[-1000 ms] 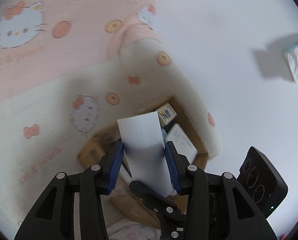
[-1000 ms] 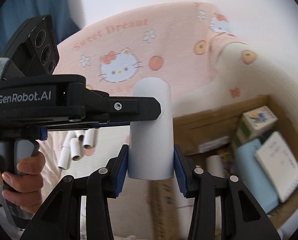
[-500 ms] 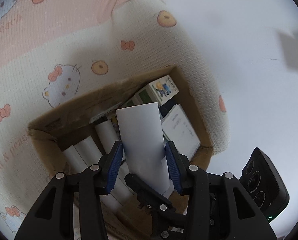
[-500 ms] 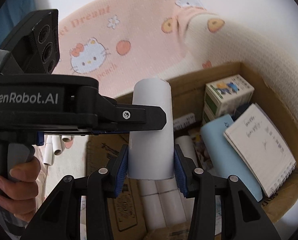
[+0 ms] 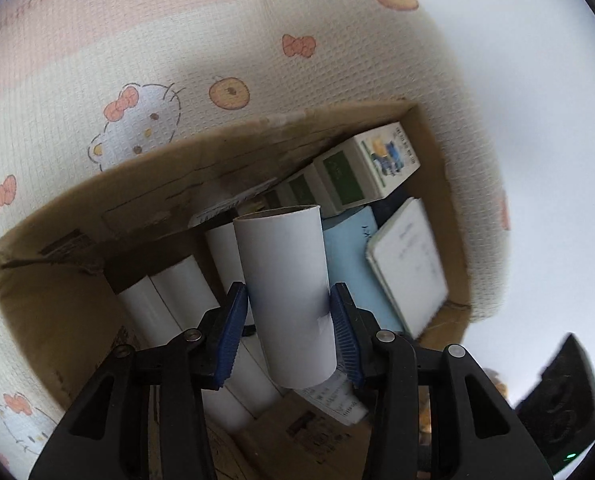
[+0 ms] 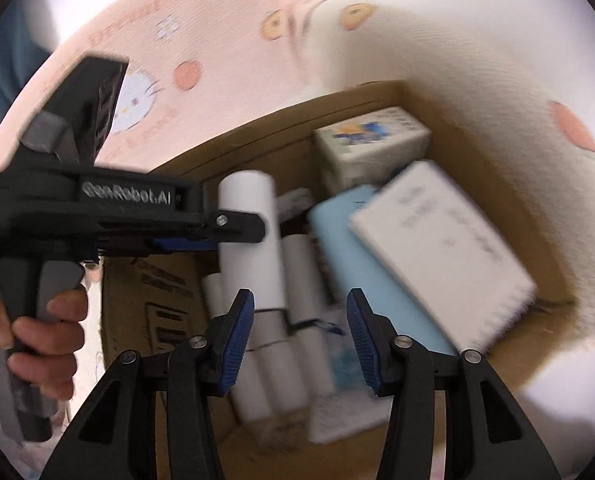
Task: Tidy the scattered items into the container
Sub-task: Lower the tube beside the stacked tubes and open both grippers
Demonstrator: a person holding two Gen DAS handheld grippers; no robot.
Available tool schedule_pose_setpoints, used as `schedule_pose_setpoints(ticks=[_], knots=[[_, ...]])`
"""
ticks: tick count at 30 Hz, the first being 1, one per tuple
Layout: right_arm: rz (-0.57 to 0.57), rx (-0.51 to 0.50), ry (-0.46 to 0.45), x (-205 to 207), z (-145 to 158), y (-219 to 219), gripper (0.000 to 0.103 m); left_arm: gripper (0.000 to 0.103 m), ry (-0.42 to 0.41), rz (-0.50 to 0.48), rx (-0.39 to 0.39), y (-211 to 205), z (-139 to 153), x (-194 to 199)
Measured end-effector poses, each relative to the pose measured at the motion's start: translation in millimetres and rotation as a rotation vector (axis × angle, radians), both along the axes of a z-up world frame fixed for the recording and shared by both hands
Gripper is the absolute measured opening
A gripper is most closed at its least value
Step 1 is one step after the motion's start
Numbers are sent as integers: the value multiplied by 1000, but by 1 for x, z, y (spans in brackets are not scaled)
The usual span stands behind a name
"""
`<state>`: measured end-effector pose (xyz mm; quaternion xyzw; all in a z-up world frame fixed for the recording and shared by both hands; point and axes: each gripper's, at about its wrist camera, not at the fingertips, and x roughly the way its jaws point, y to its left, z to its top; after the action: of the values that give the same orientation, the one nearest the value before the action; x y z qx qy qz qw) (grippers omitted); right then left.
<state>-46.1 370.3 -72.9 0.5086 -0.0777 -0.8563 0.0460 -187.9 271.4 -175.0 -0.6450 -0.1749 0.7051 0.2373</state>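
Now: my left gripper (image 5: 289, 320) clamps a white roll (image 5: 285, 280) over the cardboard box (image 5: 177, 168); lower centre, right gripper (image 6: 299, 336) opening, empty. Release low beside the laid rolls (image 5: 169, 296).

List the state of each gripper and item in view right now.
left gripper, shut on tube
tube, held tilted over the box, not yet released
right gripper, jaws opening, nothing between them
box, open-topped, partly filled
loose tubes, lying side by side in the box
notebook, closed, lying in the box
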Motion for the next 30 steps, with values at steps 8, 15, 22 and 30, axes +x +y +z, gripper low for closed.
schedule_pose_setpoints(ticks=[8,15,22,30], knots=[[-146,-18,21,29,18,45,23,47,-42,36,-45,20,-29,-11],[-107,17,21,32,23,37,22,47,-93,101,-48,21,-41,-19],[-71,19,-4,24,19,27,23,44,-112,105,5,10,-39,-16],[-30,39,-68,2,10,2,23,8,93,-15,-67,-5,3,-3]])
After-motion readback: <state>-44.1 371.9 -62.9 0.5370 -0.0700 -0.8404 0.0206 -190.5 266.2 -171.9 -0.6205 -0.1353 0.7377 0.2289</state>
